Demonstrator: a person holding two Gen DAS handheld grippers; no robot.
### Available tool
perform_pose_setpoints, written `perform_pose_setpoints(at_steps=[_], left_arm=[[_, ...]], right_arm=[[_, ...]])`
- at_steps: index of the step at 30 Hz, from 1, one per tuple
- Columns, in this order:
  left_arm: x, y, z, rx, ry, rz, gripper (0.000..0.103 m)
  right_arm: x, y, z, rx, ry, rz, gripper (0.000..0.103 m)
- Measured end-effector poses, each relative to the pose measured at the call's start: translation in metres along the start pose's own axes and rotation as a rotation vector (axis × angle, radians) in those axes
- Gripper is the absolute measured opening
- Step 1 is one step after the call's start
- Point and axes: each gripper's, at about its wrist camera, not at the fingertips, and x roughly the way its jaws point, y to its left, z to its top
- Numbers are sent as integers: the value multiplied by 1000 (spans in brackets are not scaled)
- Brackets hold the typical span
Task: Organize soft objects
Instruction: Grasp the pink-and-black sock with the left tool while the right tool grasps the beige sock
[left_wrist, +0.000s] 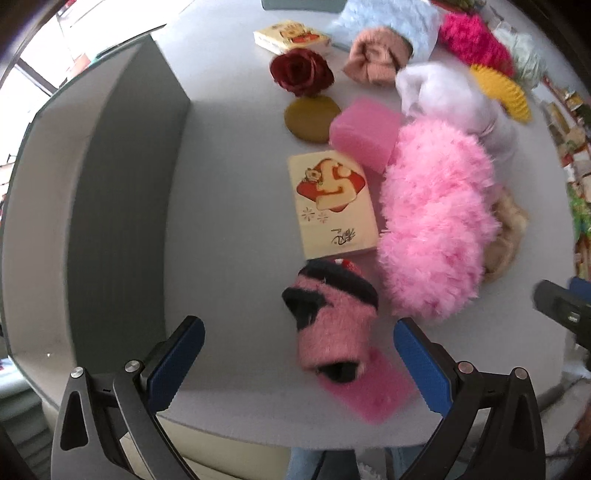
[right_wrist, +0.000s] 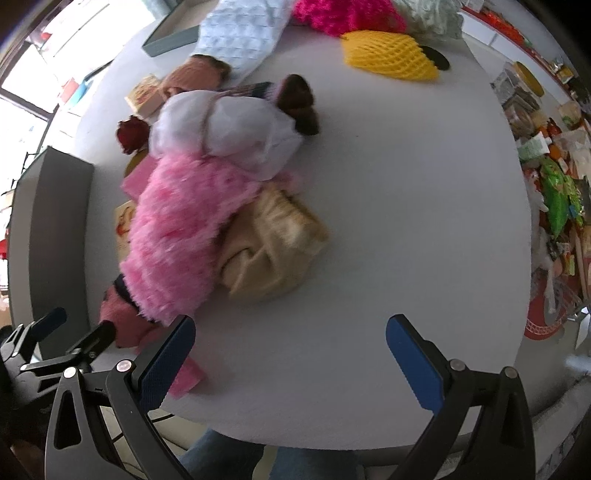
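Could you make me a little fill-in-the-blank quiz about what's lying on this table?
1. The left gripper is open around a pink and ___ fuzzy sock.
2. The rose is dark ___.
3. The foam net near the table's far edge is ___.
4. The right gripper holds ___.

Missing words: black; red; yellow; nothing

A: our left tool (left_wrist: 297, 363) has its blue fingers (left_wrist: 177, 363) spread wide, nothing between them touching the pads.

B: yep, same for our right tool (right_wrist: 290, 363), jaws wide apart, hanging low above the worktop (right_wrist: 388, 221).
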Motion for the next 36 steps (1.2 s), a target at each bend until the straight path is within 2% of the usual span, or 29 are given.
perform_pose_setpoints(at_steps=[4, 10, 16, 21, 24, 27, 28, 29, 30, 32, 33, 34, 35, 36], left_arm=[[17, 7, -1, -11, 10, 61, 103], [34, 12, -1, -42, 41, 28, 103], [54, 5, 2, -57, 37, 38, 103], [65, -1, 12, -72, 48, 27, 103], [69, -3, 17, -114, 72, 2, 103], [74, -2, 17, -133, 96, -5, 103], [76, 3, 14, -137, 105, -7, 103], [78, 4, 16, -143, 125, -8, 103], [76, 6, 24, -150, 139, -7, 103], [78, 14, 19, -170, 134, 8, 102], [75, 13, 19, -174, 116, -2, 92], [73, 13, 17, -178, 105, -20, 78], [70, 8, 11, -181, 90, -17, 69], [67, 6, 10, -176, 79, -23, 51]], right_arm=[[5, -4, 0, -11, 8, -7, 103], [25, -7, 12, -19, 23, -27, 103], [47, -3, 32, -12, 27, 9, 103], [73, 11, 37, -49, 69, 50, 102], [77, 17, 36, -69, 71, 45, 93], [73, 25, 34, -128, 53, 46, 67], [71, 28, 34, -142, 58, 71, 51], [71, 31, 33, -152, 72, 94, 40], [72, 32, 33, -154, 80, 104, 36], [69, 33, 30, -146, 86, 123, 29], [67, 30, 26, -134, 90, 141, 28], [65, 26, 24, -123, 97, 155, 26], [59, 15, 21, -118, 102, 160, 26], [54, 4, 17, -116, 103, 161, 26]])
